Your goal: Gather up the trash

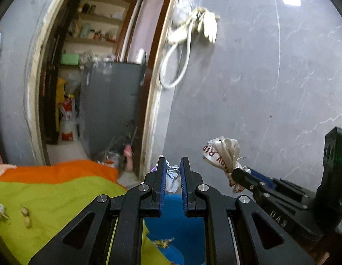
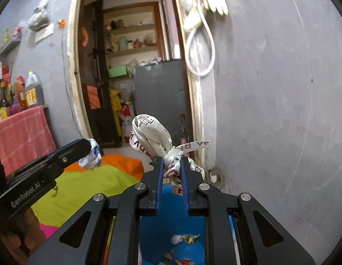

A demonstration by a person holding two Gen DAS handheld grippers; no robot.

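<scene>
My right gripper (image 2: 172,165) is shut on a knotted white ribbon with red lettering (image 2: 153,137) and holds it above a blue bin (image 2: 171,227) that has scraps in its bottom. The ribbon (image 1: 222,152) and right gripper also show at the right of the left wrist view. My left gripper (image 1: 173,165) is shut on a crumpled printed wrapper (image 1: 172,172), also over the blue bin (image 1: 177,223). In the right wrist view the left gripper comes in from the left with the wrapper (image 2: 91,156) at its tip.
A green and orange cloth (image 1: 49,196) with small bits of trash (image 1: 26,215) lies left of the bin. A grey wall (image 1: 259,88) stands behind, with a doorway (image 1: 100,77) into a storeroom. A pink-covered shelf with bottles (image 2: 21,101) is at the left.
</scene>
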